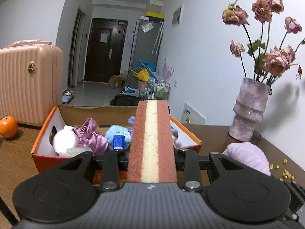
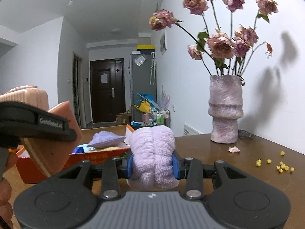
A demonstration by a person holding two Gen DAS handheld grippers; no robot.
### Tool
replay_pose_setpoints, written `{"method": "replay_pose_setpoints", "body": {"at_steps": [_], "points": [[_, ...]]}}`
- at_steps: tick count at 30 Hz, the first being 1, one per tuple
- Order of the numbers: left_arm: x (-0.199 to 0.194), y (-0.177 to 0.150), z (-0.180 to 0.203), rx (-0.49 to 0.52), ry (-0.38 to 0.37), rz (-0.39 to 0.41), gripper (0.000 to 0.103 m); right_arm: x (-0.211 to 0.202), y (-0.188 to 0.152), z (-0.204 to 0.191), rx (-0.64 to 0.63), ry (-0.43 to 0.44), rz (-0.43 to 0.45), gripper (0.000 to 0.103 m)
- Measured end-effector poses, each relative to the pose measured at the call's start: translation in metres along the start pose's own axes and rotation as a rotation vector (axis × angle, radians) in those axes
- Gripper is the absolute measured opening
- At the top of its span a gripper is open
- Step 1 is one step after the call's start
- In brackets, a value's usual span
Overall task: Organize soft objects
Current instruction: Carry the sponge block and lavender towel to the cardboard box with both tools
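My left gripper (image 1: 151, 159) is shut on a flat sponge (image 1: 151, 126), reddish-brown with a cream stripe, held edge-up over the near side of an orange box (image 1: 44, 123). The box holds a white plush roll (image 1: 64, 140), purple satin cloth (image 1: 91, 135) and a light blue plush (image 1: 118, 132). My right gripper (image 2: 153, 165) is shut on a rolled lilac towel (image 2: 152, 145), its blue pads (image 2: 130, 165) pressing both sides. In the right wrist view the sponge (image 2: 63, 118) shows at the left, above the box (image 2: 95, 156). The towel (image 1: 247, 156) sits right of the box.
A fuzzy pink vase (image 2: 225, 112) of dried roses stands at the back right of the brown table (image 2: 247, 171), with yellow crumbs (image 2: 282, 166) and a petal (image 2: 234, 149) nearby. An orange (image 1: 8, 126) and a pink suitcase (image 1: 28, 84) stand left of the box.
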State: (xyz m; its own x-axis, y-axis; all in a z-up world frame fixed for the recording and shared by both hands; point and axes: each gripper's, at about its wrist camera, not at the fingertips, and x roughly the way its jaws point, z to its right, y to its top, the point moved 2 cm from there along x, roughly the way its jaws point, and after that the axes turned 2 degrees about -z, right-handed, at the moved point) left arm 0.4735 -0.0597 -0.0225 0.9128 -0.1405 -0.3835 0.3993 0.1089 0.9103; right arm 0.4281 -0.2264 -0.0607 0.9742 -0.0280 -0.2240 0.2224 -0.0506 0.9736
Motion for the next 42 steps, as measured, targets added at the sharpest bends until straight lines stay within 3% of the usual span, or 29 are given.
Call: {"method": "replay_pose_setpoints", "body": {"at_steps": [21, 42], "points": [[0.008, 0.027, -0.041, -0.054, 0.067, 0.073, 0.032, 0.037, 0.015, -0.054, -0.041, 0.08, 0.076, 0.038], [0.043, 0.058, -0.082, -0.073, 0.108, 0.115, 0.032, 0.089, 0.031, -0.104, -0.072, 0.187, 0.137, 0.038]]}}
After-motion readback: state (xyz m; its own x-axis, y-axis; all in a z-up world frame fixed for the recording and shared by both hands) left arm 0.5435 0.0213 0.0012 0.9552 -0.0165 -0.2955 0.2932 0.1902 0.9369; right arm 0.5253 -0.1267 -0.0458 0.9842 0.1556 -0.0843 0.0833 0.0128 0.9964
